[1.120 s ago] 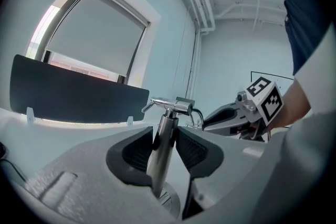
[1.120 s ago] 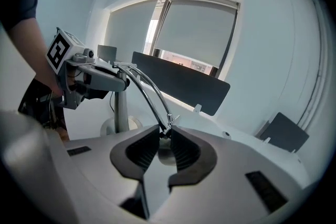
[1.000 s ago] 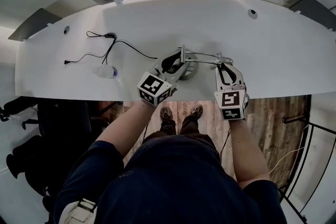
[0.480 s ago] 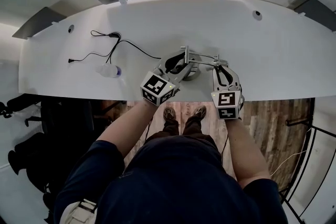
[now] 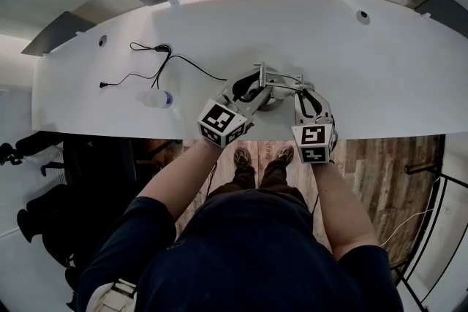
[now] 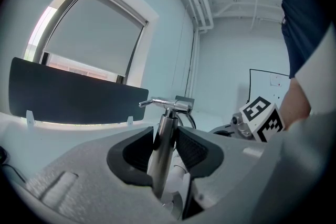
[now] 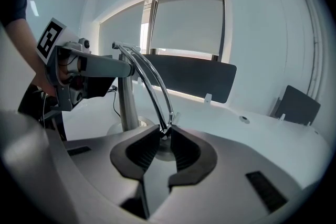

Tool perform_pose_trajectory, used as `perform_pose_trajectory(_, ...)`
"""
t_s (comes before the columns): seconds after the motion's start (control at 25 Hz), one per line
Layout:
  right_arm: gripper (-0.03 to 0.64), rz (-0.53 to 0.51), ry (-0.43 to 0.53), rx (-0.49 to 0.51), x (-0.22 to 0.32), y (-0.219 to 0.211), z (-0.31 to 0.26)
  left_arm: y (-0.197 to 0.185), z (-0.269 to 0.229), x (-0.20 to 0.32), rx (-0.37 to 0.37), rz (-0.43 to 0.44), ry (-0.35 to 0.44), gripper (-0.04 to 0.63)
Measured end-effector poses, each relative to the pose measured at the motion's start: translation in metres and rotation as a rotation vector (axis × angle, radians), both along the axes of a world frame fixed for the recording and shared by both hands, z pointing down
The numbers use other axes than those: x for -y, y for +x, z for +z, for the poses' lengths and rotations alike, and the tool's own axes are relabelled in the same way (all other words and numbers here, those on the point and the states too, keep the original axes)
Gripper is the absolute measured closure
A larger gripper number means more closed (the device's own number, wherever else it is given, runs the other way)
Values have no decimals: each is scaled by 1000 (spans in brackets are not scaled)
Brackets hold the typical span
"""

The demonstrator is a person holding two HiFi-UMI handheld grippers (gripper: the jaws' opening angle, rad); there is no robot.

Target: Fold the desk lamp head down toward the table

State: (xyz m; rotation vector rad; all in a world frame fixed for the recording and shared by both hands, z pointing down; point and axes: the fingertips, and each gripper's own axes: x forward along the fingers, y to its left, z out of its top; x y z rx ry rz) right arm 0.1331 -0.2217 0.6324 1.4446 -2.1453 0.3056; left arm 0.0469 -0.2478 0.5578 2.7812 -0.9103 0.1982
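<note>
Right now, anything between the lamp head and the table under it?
Nothing visible. The right gripper holds the lamp head just above the white table. The black cable and plastic bottle lie well off to the left.

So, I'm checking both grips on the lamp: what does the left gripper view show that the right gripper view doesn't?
Only the left gripper view: the right marker cube. Only the right gripper view: the left marker cube, and the lamp head's tip pinched between the fingers of the right gripper. Both: the upright post clamped by the left gripper, and the long dark divider.
</note>
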Motion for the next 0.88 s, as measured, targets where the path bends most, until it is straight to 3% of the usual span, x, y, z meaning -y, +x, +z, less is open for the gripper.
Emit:
perform_pose_trajectory(0.32, 543, -6, 2, -10, 1, -3, 3, -1, 0, 0, 16, -5, 1, 468)
perform_pose_trajectory(0.72, 511, -55, 43, -145, -8, 1, -20, -11, -4, -9, 119, -1, 24, 468)
perform_pose_trajectory(0.88, 511, -61, 68, -173, -22, 3, -34, -22, -9, -21, 124, -23, 36, 468)
